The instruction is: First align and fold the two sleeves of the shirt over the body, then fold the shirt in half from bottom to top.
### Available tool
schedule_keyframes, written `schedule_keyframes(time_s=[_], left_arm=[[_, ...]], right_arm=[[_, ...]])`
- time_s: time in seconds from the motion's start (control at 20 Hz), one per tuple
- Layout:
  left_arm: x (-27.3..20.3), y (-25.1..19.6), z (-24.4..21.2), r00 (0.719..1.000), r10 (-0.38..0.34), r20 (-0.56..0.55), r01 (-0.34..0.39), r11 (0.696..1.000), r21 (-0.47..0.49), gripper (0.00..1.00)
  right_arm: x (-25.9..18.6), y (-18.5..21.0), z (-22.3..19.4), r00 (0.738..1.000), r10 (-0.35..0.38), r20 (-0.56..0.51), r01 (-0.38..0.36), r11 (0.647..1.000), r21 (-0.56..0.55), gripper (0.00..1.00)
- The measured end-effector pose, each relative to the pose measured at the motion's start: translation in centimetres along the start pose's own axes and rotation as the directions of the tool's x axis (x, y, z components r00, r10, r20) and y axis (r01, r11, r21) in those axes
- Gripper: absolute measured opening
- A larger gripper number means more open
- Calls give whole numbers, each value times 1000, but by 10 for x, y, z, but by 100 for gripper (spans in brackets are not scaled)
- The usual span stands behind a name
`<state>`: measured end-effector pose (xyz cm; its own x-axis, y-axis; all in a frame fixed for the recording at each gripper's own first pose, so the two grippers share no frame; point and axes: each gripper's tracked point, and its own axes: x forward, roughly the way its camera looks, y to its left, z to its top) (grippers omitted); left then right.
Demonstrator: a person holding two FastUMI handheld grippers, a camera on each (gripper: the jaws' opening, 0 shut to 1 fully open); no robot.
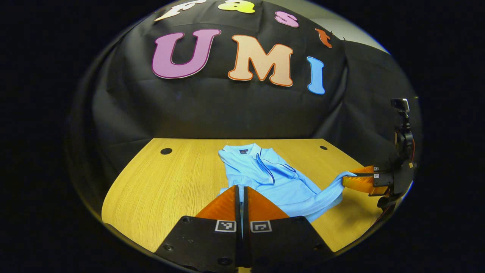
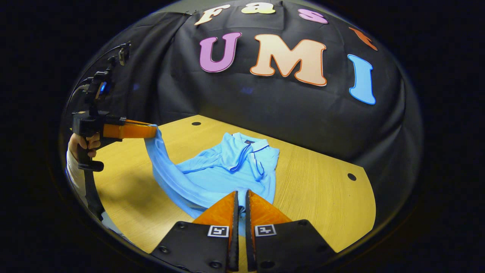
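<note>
Two grippers, both pinching cloth of the light blue shirt (image 2: 227,167) on the wooden table (image 2: 322,197). At left, left gripper (image 2: 153,131) pressed together on a lifted edge, raised off the table, cloth draping down toward the body. At right, right gripper (image 2: 240,195) closed on the near hem. Long axis away from both, collar (image 2: 250,146) farthest; probably the hem-to-collar fold ahead.

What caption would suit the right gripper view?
Both grippers, right and left, pinch the bottom hem of a blue shirt, lifted off the wooden table.
</note>
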<state>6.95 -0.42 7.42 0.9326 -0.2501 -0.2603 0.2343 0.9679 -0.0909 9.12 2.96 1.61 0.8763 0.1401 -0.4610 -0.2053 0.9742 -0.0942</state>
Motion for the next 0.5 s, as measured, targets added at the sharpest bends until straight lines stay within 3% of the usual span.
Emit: schedule_keyframes(time_s=[0.05, 0.1, 0.5], left_arm=[[12, 5, 8, 1000, 7, 7, -7, 1000, 9, 0], [23, 10, 12, 1000, 16, 9, -16, 1000, 16, 0], [108, 32, 53, 998, 53, 20, -54, 998, 12, 0]], right_arm=[[13, -8, 9, 1000, -13, -8, 13, 999, 44, 10], [25, -13, 14, 1000, 2, -16, 0, 997, 82, 3], [139, -86, 45, 995, -91, -50, 98, 977, 187, 2]])
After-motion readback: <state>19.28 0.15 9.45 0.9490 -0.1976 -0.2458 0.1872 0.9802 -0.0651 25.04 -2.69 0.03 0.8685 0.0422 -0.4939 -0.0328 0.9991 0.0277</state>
